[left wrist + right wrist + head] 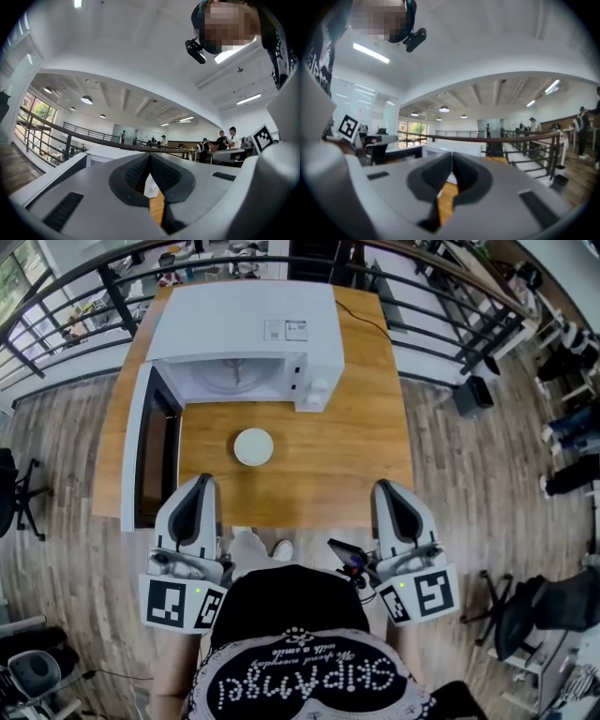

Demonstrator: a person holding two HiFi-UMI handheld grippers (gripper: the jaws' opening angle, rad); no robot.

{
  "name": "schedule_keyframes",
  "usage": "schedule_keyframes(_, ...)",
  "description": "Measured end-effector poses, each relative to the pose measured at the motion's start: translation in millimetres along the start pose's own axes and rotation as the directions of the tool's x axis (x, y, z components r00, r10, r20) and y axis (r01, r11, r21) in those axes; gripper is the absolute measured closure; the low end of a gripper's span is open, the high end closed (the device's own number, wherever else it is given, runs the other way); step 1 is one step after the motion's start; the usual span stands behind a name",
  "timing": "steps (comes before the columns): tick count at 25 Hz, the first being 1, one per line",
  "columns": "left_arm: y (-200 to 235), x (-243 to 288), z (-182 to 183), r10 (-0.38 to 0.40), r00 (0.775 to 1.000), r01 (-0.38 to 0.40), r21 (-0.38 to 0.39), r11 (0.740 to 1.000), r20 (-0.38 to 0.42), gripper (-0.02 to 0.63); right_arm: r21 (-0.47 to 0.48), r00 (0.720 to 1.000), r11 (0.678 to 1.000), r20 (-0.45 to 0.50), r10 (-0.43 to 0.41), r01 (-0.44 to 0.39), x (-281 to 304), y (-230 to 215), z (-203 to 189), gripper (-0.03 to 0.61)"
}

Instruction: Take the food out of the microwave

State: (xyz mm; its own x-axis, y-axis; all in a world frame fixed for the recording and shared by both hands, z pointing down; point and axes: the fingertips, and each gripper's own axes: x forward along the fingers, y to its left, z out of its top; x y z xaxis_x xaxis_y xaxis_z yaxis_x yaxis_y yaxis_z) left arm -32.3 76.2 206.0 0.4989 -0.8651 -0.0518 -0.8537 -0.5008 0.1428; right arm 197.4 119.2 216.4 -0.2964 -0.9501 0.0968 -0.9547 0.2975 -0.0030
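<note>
A white microwave point(246, 338) stands at the back of a wooden table point(347, 460), its door point(150, 456) swung wide open to the left. The cavity looks empty. In front of it a white round dish point(253, 447) rests on the tabletop. My left gripper point(202, 480) is shut and empty, held at the table's near edge, left of the dish. My right gripper point(384, 486) is shut and empty too, at the near edge on the right. In the left gripper view the gripper point(149, 157) has its jaws meeting; the right gripper point(451, 157) in its own view looks the same.
The open microwave door juts out past the table's left side. A black railing point(422, 296) runs behind the table. Office chairs point(525, 610) stand on the wooden floor to the right and left. People stand far off in the hall.
</note>
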Motion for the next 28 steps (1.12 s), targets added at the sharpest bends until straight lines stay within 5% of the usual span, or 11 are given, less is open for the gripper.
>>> schedule_keyframes(14,-7.8,-15.4,-34.0,0.016,0.997,-0.015,0.016,1.000,-0.072,0.581,0.034,0.996,0.997,-0.068,-0.061,0.063,-25.5,-6.1,-41.2,0.545)
schedule_keyframes(28,-3.2,-15.9,-22.9,0.035,0.997,-0.029,0.090,0.996,-0.062,0.581,0.015,0.995,0.998,-0.085,-0.060,0.062,-23.3,-7.9,-41.8,0.545)
